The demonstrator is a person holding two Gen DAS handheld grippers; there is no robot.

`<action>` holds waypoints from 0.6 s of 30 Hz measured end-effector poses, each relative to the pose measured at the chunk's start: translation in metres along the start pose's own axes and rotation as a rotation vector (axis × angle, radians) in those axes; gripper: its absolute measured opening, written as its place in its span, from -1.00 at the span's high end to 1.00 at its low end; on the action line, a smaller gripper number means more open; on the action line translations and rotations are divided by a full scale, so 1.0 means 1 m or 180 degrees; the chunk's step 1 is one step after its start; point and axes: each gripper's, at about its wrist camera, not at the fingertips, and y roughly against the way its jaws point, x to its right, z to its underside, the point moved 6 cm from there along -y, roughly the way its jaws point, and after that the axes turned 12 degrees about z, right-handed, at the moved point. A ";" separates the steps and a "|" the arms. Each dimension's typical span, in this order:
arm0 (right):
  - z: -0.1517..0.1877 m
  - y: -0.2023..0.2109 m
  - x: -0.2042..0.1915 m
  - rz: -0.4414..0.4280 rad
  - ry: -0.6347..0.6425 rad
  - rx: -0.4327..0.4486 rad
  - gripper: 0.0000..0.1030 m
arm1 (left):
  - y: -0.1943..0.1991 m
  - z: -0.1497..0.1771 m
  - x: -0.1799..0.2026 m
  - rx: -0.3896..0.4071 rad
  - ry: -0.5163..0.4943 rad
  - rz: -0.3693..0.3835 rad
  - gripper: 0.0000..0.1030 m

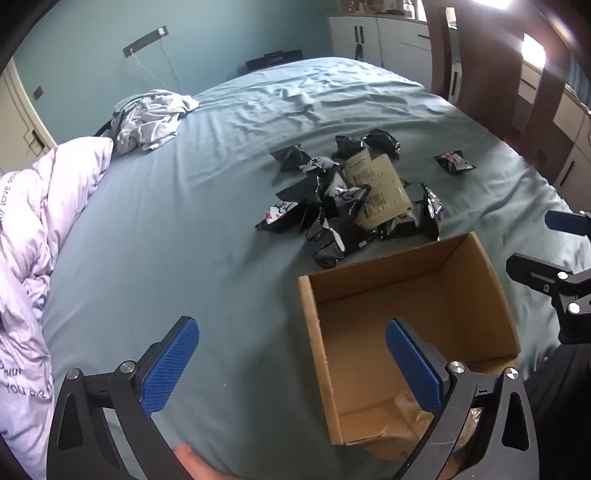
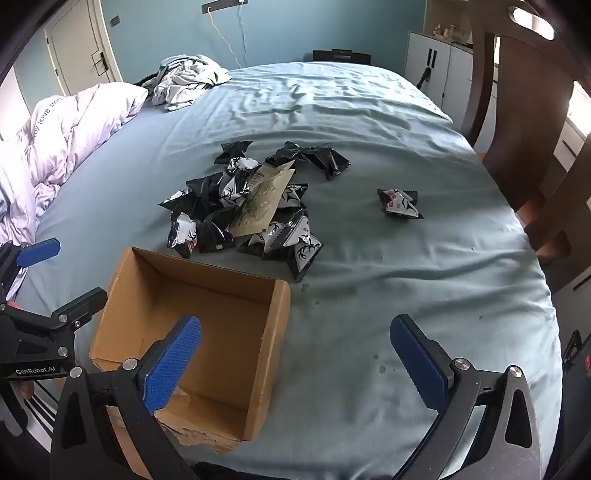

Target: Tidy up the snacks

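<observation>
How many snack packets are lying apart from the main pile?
1: a lone black-and-white snack packet on the blue sheet, right of the pile. The pile may hide others. The cardboard box looks empty.

Lighting: cool, even daylight; moderately bright, bluish cast over the bed sheet (image 1: 229, 206). Source: apparently a window (image 1: 533, 53) at upper right, blown out to white glare in the left wrist view; a smaller glare patch (image 2: 532, 22) tops the right wrist view. Shadows: soft, short, falling under the snack packets (image 2: 243, 206) and inside the cardboard box (image 1: 406, 302). Reflections: glossy highlights on the black wrappers. Distortion: strong fisheye bowing; the bed edges curve, black vignette fills the corners. Focus: centre sharp; margins soft, print on the quilt (image 1: 26, 258) smeared and only partly legible.
</observation>
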 end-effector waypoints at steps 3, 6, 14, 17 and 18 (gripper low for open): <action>0.000 0.000 0.000 -0.0020 -0.0005 0.0002 -1.00 | 0.001 0.001 0.002 -0.0034 -0.0058 -0.0079 -1.00; 0.001 0.000 0.000 -0.0006 -0.0001 -0.0007 -1.00 | 0.002 0.002 0.003 -0.0025 -0.0079 -0.0084 -1.00; 0.000 -0.002 -0.002 0.0009 0.0018 -0.0035 -1.00 | -0.003 0.003 0.007 -0.0068 -0.0145 -0.0101 -1.00; 0.000 -0.003 -0.002 0.0010 0.0016 -0.0044 -1.00 | -0.005 0.004 0.007 -0.0087 -0.0137 -0.0103 -1.00; 0.000 -0.003 -0.002 0.0010 0.0016 -0.0043 -1.00 | -0.005 0.004 0.006 -0.0094 -0.0132 -0.0103 -1.00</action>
